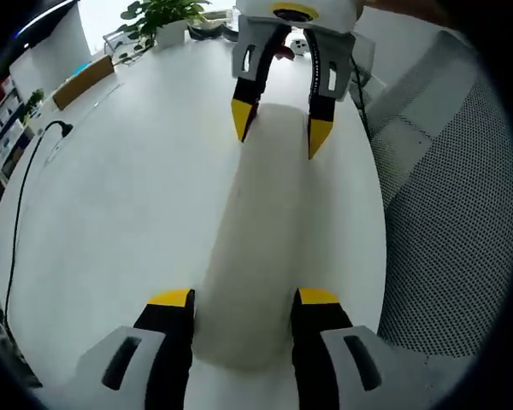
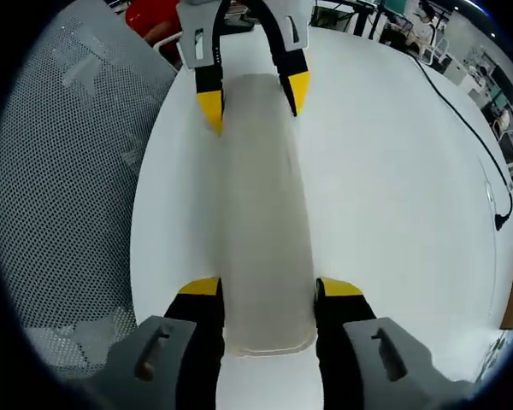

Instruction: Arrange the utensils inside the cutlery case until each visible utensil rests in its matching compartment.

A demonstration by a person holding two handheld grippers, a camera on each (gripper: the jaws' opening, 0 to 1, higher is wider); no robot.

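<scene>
- Left gripper view: the left tongs [image 1: 241, 301] sit at 6 o'clock with their yellow-tipped jaws spread wide, one on each side of the near end of the long, frosted translucent plastic cutlery case [image 1: 261, 243]. Whether the pads touch its walls I cannot tell.
- The case lies flat on the white round counter [image 1: 120, 196], its long axis running from 6 o'clock up to 12 o'clock, straight along the jaws.
- At 12 o'clock the right tongs [image 1: 280, 128] face back, also wide, their tips straddling the far end of the same case.
- Right gripper view: the right tongs [image 2: 268, 290] bracket the near, rounded end of the cutlery case [image 2: 261, 213], while the left tongs [image 2: 253, 94] stand over the opposite end at 12 o'clock.
- The case looks closed and cloudy; no utensils can be made out.
- A grey mesh chair back [image 2: 68, 171] stands beside the counter [image 2: 393, 171] at 9 o'clock.
- Each hand is equally near its own end, so opening or turning the case probably calls for both closing across its short axis.
</scene>
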